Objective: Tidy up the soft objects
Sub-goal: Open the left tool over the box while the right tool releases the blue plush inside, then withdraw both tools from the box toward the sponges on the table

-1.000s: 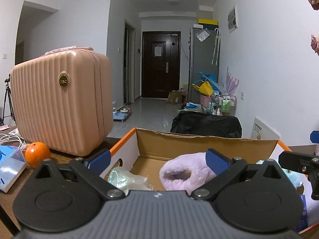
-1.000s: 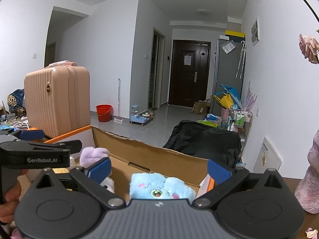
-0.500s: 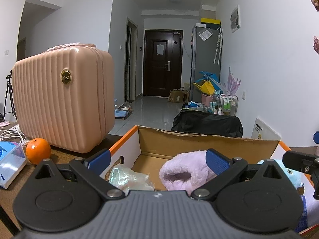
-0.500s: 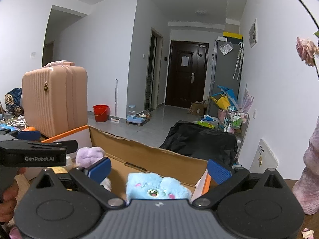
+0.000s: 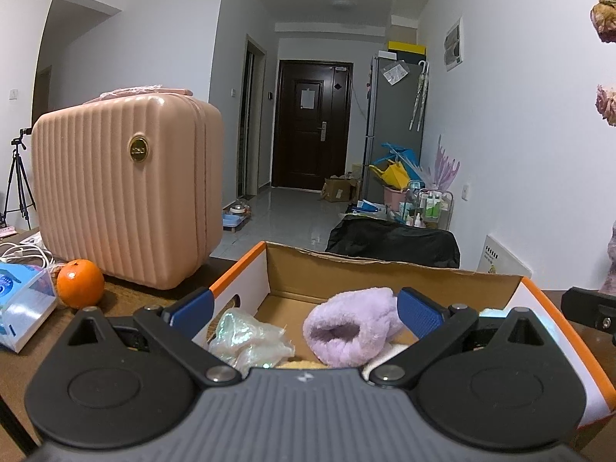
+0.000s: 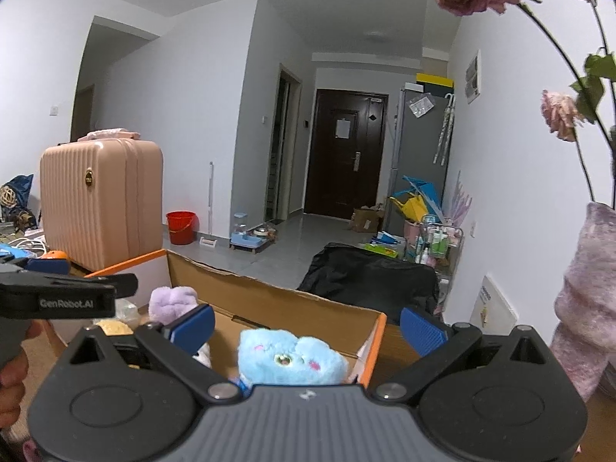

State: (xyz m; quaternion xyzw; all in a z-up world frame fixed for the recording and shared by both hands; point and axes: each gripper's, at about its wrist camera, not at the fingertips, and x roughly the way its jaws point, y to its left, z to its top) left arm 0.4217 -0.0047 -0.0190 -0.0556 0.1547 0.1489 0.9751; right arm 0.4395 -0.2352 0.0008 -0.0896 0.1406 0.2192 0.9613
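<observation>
An open cardboard box [image 5: 385, 275] with orange edges sits in front of both grippers. In the left wrist view it holds a fluffy lilac slipper [image 5: 352, 331] and a crumpled iridescent bag [image 5: 246, 337]. My left gripper [image 5: 304, 306] is open and empty above the box's near side. In the right wrist view the box [image 6: 277, 304] holds a blue plush toy [image 6: 288, 360] and the lilac slipper [image 6: 173, 300]. My right gripper [image 6: 308, 323] is open and empty above the blue plush. The left gripper's body shows at the left of that view.
A pink ribbed suitcase [image 5: 127, 196] stands left of the box, with an orange [image 5: 80, 283] and a blue tissue pack [image 5: 21, 300] beside it. A fuzzy pink vase [image 6: 585, 300] with dried roses stands at the right. Beyond the table lies a hallway.
Both grippers have risen and drawn back slightly from the box. Both stay open and empty. The box contents have not moved.
</observation>
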